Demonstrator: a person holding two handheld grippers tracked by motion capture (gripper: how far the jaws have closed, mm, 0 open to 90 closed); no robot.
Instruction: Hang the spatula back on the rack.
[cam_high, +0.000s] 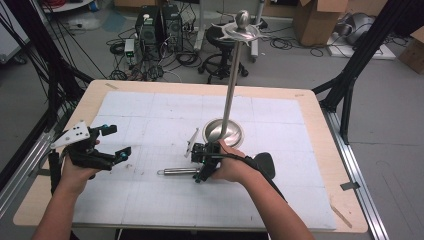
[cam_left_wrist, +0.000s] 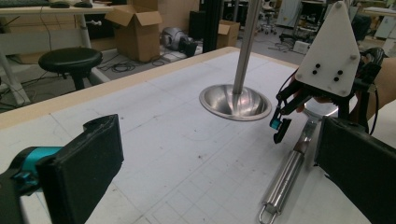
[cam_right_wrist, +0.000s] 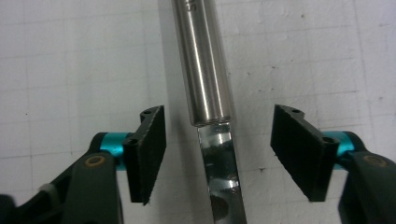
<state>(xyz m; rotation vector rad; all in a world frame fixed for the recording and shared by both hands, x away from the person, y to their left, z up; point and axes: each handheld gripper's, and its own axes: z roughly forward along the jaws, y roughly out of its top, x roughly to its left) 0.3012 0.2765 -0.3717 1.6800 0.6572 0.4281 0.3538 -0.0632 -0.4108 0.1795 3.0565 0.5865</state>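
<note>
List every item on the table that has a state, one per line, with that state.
Left claw: open, holding nothing, raised above the white mat.
Right claw: open, jaws either side of the utensil's neck, not gripping.
Long steel utensil with tubular handle: lying flat on the mat.
Tall steel stand with round dished base: upright, nothing hung on its top hooks.

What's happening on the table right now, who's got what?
A person holds a gripper in each hand over the white gridded mat. The right gripper sits low over a steel utensil with a round tubular handle, its fingers open on either side of the flat neck, not touching. The left gripper hovers open, off to the side, holding nothing. A tall steel stand with a domed base stands just behind.
</note>
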